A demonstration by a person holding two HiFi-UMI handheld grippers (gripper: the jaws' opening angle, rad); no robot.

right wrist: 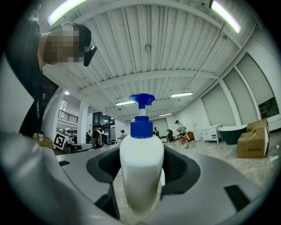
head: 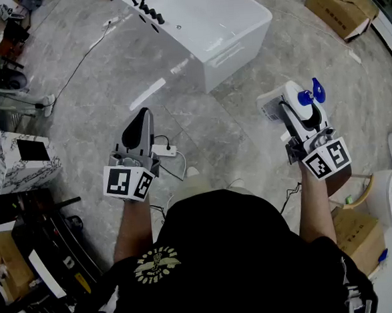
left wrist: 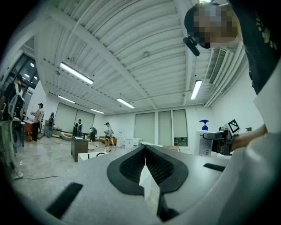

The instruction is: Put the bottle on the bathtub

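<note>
- The left gripper (head: 140, 120) is held level in front of the person. Its dark pads meet at the tips and nothing is between them.
- The right gripper (head: 302, 110) is also level. Its jaws stand wide and are clamped on the body of the white bottle (right wrist: 141, 171), which is upright with its blue pump (head: 311, 95) on top. The bottle is in the air over the floor, well short of the tub.
- Judged step: carrying. The bottle has not yet been set down.
- On the floor just ahead, a power strip (head: 162, 149) and its cable lie near the left gripper's line. The grey floor ahead of the right gripper looks open.
- The bathtub (head: 238, 48) stands further on, with its near corner turned toward the person. Dark taps (head: 147, 10) line the far part of its left rim.
- The next move likely calls for stepping forward, then raising the bottle over the near end of the rim, away from the taps. The base should seat flat on the narrow edge before the jaws part, because a tilt could tip it into the basin.
- A cardboard box (head: 338, 5) sits beyond, to the right and well apart from the tub.
</note>
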